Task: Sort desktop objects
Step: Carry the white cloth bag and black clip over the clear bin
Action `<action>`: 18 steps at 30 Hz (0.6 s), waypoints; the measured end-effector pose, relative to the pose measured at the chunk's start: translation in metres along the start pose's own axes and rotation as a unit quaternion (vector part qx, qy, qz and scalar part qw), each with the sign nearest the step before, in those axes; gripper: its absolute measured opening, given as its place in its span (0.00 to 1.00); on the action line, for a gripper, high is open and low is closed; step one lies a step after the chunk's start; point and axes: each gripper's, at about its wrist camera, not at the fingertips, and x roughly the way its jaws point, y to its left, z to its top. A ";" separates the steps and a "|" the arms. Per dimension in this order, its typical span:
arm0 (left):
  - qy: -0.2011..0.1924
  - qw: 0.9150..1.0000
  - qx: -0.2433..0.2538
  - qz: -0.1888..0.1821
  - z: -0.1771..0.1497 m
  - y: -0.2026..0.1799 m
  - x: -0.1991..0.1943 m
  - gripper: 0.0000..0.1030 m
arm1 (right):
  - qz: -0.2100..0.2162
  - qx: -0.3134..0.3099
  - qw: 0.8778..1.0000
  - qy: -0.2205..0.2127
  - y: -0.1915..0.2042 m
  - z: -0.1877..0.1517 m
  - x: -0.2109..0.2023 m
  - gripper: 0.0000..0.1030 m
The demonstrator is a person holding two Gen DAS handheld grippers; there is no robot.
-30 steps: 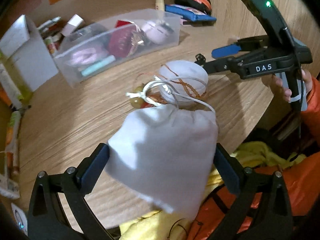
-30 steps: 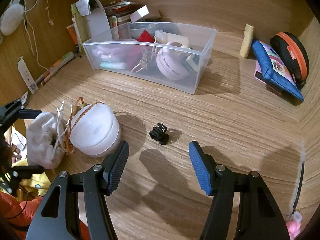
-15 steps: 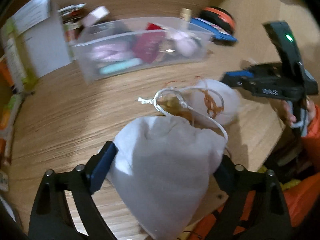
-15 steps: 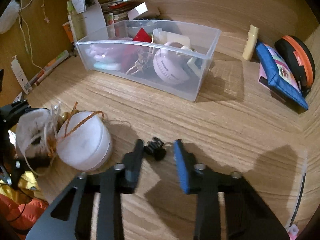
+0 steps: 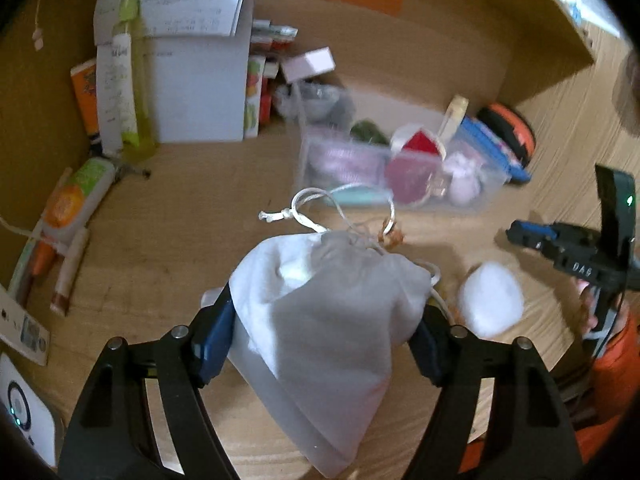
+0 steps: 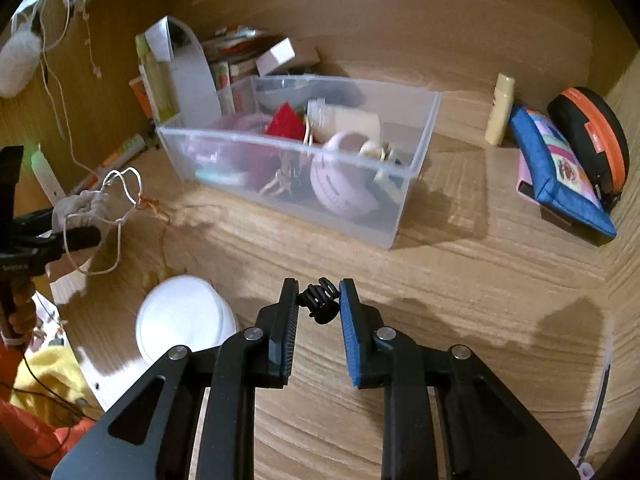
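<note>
My left gripper [image 5: 324, 314] holds a white drawstring pouch [image 5: 328, 344] above the wooden desk. Its jaws are closing, with the pads pressing the pouch's sides. The pouch's cord loops [image 5: 308, 208] trail forward with an orange thread caught in them. My right gripper [image 6: 319, 292] is shut on a small black hair clip [image 6: 320, 306], low over the desk. A clear plastic bin [image 6: 400, 216] holding several small items stands behind the clip. A white round container [image 6: 180, 316] sits on the desk between the two grippers. The pouch [image 6: 80, 208] also shows at the left edge of the right wrist view.
A blue zip pouch [image 6: 560, 172], a black and orange round case [image 6: 592, 132] and a cream bottle [image 6: 500, 108] stand at the right by the wall. A white box [image 5: 196, 92], packets and tubes [image 5: 76, 196] crowd the back left. The desk's front edge runs near the round container.
My left gripper lifted the pouch off the round container, rolled and swung it leftward. My right gripper closed from wide open onto the black hair clip and stayed in place.
</note>
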 end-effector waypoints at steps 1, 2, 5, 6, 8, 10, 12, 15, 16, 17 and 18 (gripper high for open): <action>-0.008 1.000 0.003 -0.004 0.006 -0.003 -0.003 0.72 | 0.001 0.001 1.000 -0.007 -0.001 0.003 -0.004 0.18; -0.014 1.000 0.007 -0.006 0.010 -0.005 -0.005 0.72 | 0.001 0.001 1.000 -0.012 -0.001 0.006 -0.005 0.18; -0.033 0.999 0.020 -0.007 0.026 -0.014 -0.008 0.72 | -0.001 0.003 1.000 -0.029 -0.004 0.014 -0.013 0.18; -0.037 0.999 0.022 -0.008 0.030 -0.016 -0.009 0.73 | -0.002 0.003 0.999 -0.034 -0.004 0.017 -0.016 0.18; -0.043 0.999 0.029 -0.012 0.041 -0.021 -0.009 0.73 | -0.002 0.005 0.999 -0.046 -0.006 0.023 -0.020 0.18; -0.047 0.998 0.034 -0.015 0.047 -0.023 -0.008 0.73 | 0.005 0.010 0.999 -0.053 -0.008 0.029 -0.022 0.18; -0.049 0.998 0.040 -0.014 0.054 -0.026 -0.005 0.73 | 0.010 0.014 0.998 -0.057 -0.009 0.034 -0.021 0.18; -0.053 0.998 0.044 -0.017 0.061 -0.029 -0.002 0.73 | 0.017 0.014 0.998 -0.062 -0.011 0.039 -0.021 0.18; -0.054 0.997 0.043 -0.018 0.063 -0.030 0.000 0.73 | 0.019 0.014 0.998 -0.064 -0.011 0.041 -0.020 0.18; -0.054 0.997 0.043 -0.020 0.067 -0.031 0.002 0.73 | 0.020 0.014 0.997 -0.067 -0.011 0.045 -0.019 0.18; -0.053 0.997 0.045 -0.024 0.069 -0.031 0.005 0.73 | 0.022 0.013 0.997 -0.069 -0.011 0.047 -0.019 0.18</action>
